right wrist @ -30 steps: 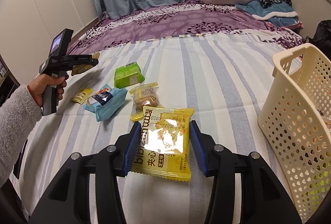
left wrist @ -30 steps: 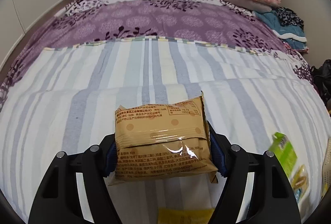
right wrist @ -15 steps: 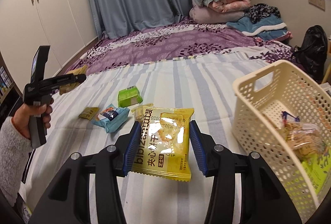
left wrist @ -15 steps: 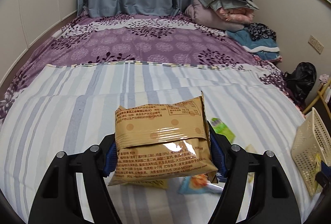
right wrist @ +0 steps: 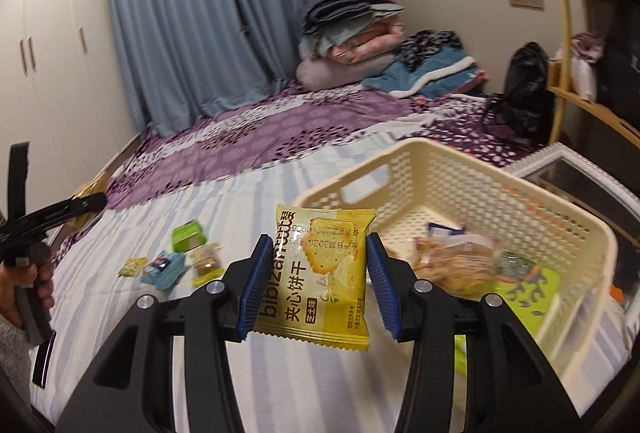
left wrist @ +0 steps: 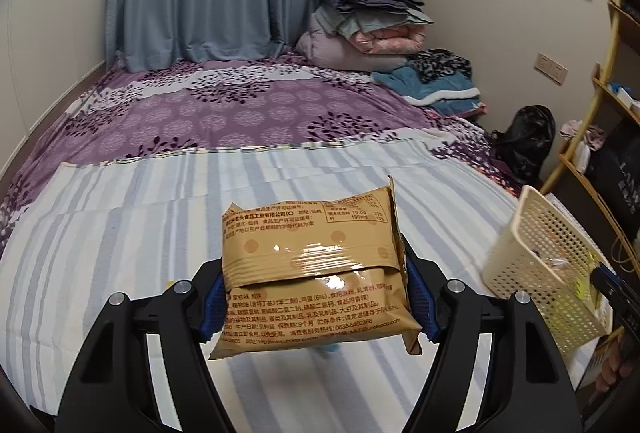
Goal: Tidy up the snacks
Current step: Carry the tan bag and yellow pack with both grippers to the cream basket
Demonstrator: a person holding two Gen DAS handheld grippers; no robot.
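Brown snack packet (left wrist: 316,273): clamped crosswise between the blue pads of the left gripper (left wrist: 316,297), held in the air above the striped sheet (left wrist: 120,233), printed back side up. Cream plastic basket (left wrist: 548,265) stands to its right on the bed, well apart.

Yellow biscuit packet (right wrist: 320,273): pinched by its side edges in the right gripper (right wrist: 316,285), pads (right wrist: 254,285) pressing on both edges, held off the bed just in front of the basket's near-left corner. Basket (right wrist: 576,229) already holds a clear bag of pale biscuits (right wrist: 452,265), a green packet (right wrist: 528,293) and a blue-edged packet (right wrist: 444,229); motion blur hides finer detail.

Still lying on the sheet, left of the yellow packet: green packet (right wrist: 188,235), small yellow sachet (right wrist: 133,266), light-blue packet (right wrist: 166,267), clear-and-yellow biscuit packet (right wrist: 207,261), close together in a loose cluster.

Beyond: purple floral bedspread (right wrist: 260,141), folded bedding stack (right wrist: 352,33) in the corner, blue curtains (right wrist: 200,13).
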